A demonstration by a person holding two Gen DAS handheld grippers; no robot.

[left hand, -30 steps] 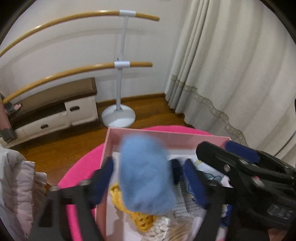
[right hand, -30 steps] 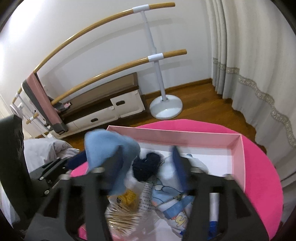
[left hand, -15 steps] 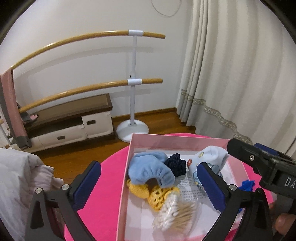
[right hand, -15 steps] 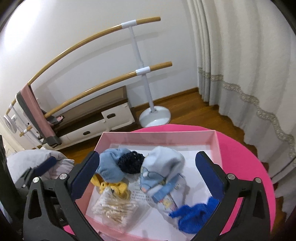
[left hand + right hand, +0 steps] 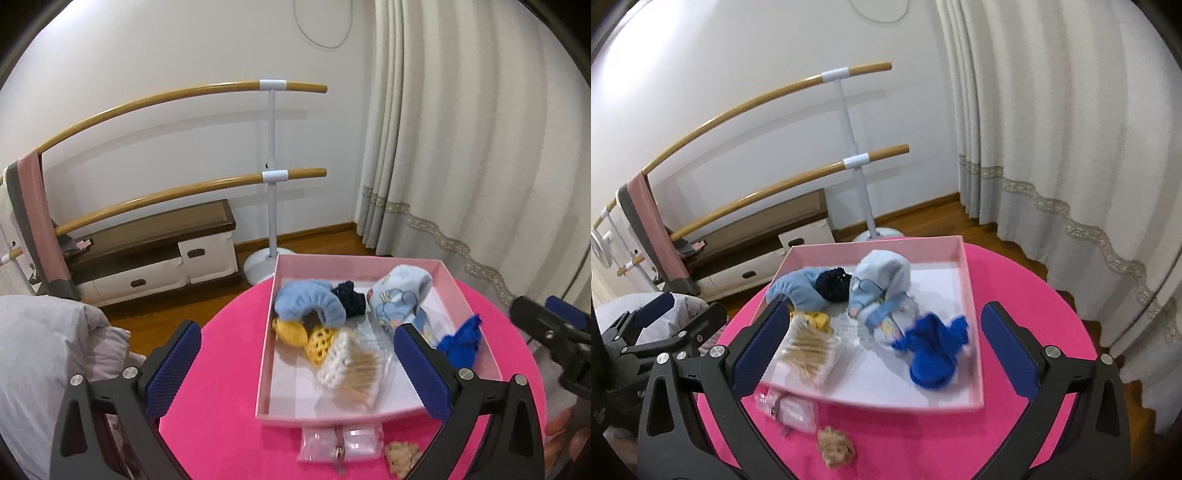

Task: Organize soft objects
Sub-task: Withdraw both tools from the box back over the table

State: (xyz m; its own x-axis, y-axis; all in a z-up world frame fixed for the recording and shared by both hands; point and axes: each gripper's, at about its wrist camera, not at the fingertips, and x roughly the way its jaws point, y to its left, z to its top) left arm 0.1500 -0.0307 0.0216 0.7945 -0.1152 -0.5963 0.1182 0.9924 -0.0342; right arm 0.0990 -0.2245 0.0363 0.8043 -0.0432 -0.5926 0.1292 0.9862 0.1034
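Observation:
A pink box [image 5: 266,354] [image 5: 971,332] sits on a round pink table [image 5: 221,443] [image 5: 1015,295]. In it lie a light blue fleece piece [image 5: 308,304] [image 5: 798,290], a dark navy scrunchie [image 5: 349,297] [image 5: 833,284], a pale blue printed cloth [image 5: 399,295] [image 5: 882,288], a royal blue cloth [image 5: 461,339] [image 5: 934,350], a yellow crochet piece [image 5: 303,332] [image 5: 814,317] and a bag of cotton swabs [image 5: 351,373] [image 5: 812,350]. My left gripper [image 5: 295,369] is open and empty, held back above the table's near side. My right gripper [image 5: 886,350] is open and empty above the box.
A clear plastic packet [image 5: 340,443] [image 5: 790,406] and a small tan fuzzy thing [image 5: 402,458] [image 5: 836,450] lie on the table in front of the box. A ballet barre stand [image 5: 272,177], a low cabinet [image 5: 155,258], curtains [image 5: 480,147] and grey bedding [image 5: 37,350] surround the table.
My left gripper let go of the light blue fleece piece into the box. Both grippers opened and drew back and up from the box.

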